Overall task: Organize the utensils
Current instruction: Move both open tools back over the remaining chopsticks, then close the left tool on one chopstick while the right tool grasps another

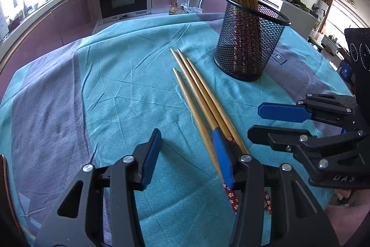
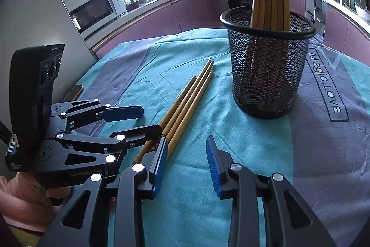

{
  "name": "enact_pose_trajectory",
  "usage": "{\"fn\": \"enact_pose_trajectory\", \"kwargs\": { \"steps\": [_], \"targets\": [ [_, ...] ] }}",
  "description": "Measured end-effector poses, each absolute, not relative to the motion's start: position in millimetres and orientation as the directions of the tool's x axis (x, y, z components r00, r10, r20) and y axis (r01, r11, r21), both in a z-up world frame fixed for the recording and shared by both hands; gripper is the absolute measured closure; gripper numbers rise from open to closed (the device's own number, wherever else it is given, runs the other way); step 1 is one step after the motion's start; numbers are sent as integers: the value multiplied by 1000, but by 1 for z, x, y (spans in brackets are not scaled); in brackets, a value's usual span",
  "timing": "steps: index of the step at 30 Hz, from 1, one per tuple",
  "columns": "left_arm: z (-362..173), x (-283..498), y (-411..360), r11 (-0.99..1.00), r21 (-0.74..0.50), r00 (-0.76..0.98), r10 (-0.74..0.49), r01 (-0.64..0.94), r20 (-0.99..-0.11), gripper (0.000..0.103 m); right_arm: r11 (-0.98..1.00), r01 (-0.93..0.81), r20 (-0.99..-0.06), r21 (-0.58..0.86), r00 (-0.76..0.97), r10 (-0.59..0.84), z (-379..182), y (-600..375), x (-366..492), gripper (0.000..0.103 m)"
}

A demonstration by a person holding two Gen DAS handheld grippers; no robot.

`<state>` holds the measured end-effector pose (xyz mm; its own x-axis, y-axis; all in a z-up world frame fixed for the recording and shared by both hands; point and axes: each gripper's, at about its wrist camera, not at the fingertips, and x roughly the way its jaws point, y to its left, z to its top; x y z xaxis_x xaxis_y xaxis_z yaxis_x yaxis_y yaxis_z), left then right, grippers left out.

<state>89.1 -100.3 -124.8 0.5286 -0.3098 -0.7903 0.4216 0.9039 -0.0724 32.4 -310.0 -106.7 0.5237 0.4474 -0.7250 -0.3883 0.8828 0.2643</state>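
Chopsticks (image 1: 198,94): four loose ones lie side by side on the teal cloth (image 1: 120,94), at about 7 o'clock from the mesh cup (image 1: 249,38), which holds another bunch standing up. The left gripper (image 1: 187,154) has its jaws parted, right pad resting over the patterned handle ends, nothing pinched. The right gripper (image 2: 186,163) sits just beside them at 3 o'clock, jaws partway apart and empty.
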Motion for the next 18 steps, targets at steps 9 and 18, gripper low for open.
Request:
{"fn": "enact_pose_trajectory", "kwargs": {
  "steps": [9,18],
  "targets": [
    [-127,97,-91,908,-109,518,-326,405,-791,71,894,-388,-741,225,528,416,-110,-295,39,71],
    [-128,100,-92,908,-116,518,-331,404,-789,72,906,-375,-758,196,528,383,-114,-294,42,71]
  ]
}}
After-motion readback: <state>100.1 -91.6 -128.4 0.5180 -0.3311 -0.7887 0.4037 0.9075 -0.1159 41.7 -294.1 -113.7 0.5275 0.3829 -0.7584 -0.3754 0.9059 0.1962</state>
